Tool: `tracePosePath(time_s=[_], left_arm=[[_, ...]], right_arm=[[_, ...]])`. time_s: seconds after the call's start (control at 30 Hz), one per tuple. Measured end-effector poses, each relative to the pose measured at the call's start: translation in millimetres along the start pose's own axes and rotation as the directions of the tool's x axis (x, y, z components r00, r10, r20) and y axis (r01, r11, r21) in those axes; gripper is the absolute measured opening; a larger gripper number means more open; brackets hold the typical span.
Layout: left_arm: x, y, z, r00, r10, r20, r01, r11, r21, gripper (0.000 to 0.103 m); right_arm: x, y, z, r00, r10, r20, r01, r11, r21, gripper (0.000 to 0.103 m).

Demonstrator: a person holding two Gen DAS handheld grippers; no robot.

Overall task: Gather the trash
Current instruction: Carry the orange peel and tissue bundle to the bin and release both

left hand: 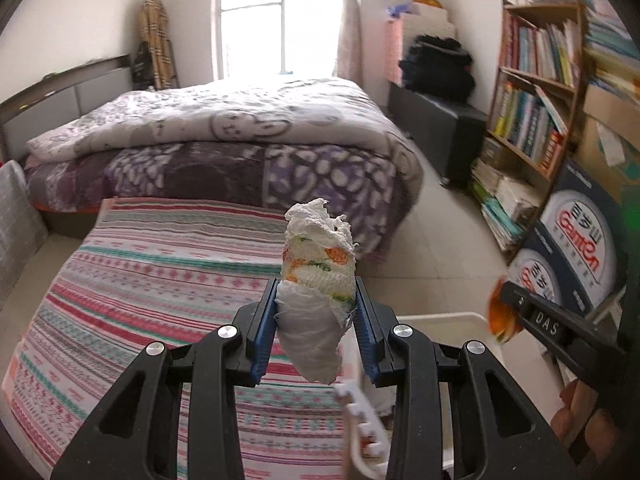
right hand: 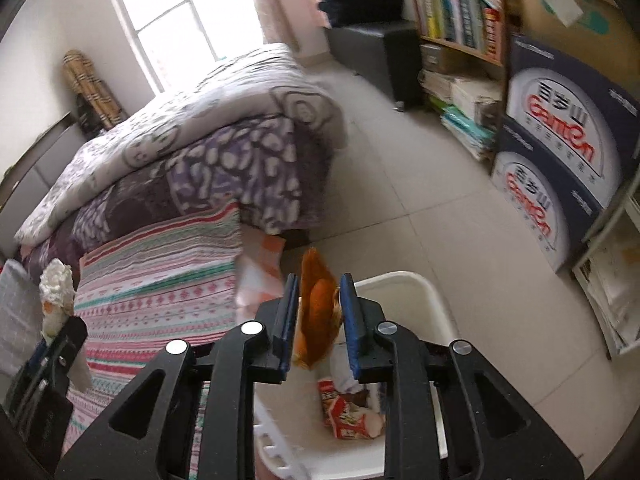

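Bright window [left hand: 256, 16], bed [left hand: 224, 148], bookshelf [left hand: 536, 92]

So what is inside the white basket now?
In the white basket lie a red printed wrapper and some pale trash beside it. The right claw and its orange wrapper cover the rest.

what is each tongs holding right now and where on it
Left tongs clamp a wad of tissue around its middle. An orange wrapper sits between the right tongs, loosely by its middle, over the bin.
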State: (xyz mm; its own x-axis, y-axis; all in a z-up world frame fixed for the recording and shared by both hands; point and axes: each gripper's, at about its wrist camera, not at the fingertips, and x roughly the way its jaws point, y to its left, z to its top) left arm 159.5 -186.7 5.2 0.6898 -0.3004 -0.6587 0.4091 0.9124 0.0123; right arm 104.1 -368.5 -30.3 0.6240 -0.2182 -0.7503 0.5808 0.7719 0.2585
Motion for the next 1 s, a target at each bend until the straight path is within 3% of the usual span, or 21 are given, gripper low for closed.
tracePosePath(time_s=[0.07, 0.5, 0.57, 0.63, 0.83, 1.0], left_arm=[[4, -13, -1, 1.0, -0.016, -0.009, 0.016, 1.0, 0.015, 0.036], [24, -78, -16, 0.991, -0.113, -0.078, 0.12, 0.987, 0.103, 0.038], [27, -84, -18, 0.987, -0.134, -0.094, 0.143, 0.985, 0.099, 0.045], [29, -87, -18, 0.981, -0.16, -0.106, 0.169, 0.982, 0.084, 0.066], [18, -97, -21, 0.981, -0.174, -0.091, 0.183, 0.978, 0.1, 0.081], [-5, -86, -20, 0.992, -0.117, -0.045, 0.121, 0.987, 0.11, 0.086]], right_arm=[[-2, -13, 3, 1.0, -0.014, 0.011, 0.014, 1.0, 0.024, 0.037], [-16, -83, 19, 0.994, -0.092, 0.056, 0.081, 0.982, 0.169, 0.056], [-17, -91, 20, 0.992, -0.108, 0.065, 0.095, 0.979, 0.178, 0.06], [-19, -96, 20, 0.989, -0.127, 0.074, 0.112, 0.977, 0.181, 0.062], [-34, -100, 21, 0.98, -0.154, 0.124, 0.132, 0.977, 0.168, 0.075], [-59, -86, 15, 0.96, -0.185, 0.21, 0.164, 0.98, 0.116, 0.09]])
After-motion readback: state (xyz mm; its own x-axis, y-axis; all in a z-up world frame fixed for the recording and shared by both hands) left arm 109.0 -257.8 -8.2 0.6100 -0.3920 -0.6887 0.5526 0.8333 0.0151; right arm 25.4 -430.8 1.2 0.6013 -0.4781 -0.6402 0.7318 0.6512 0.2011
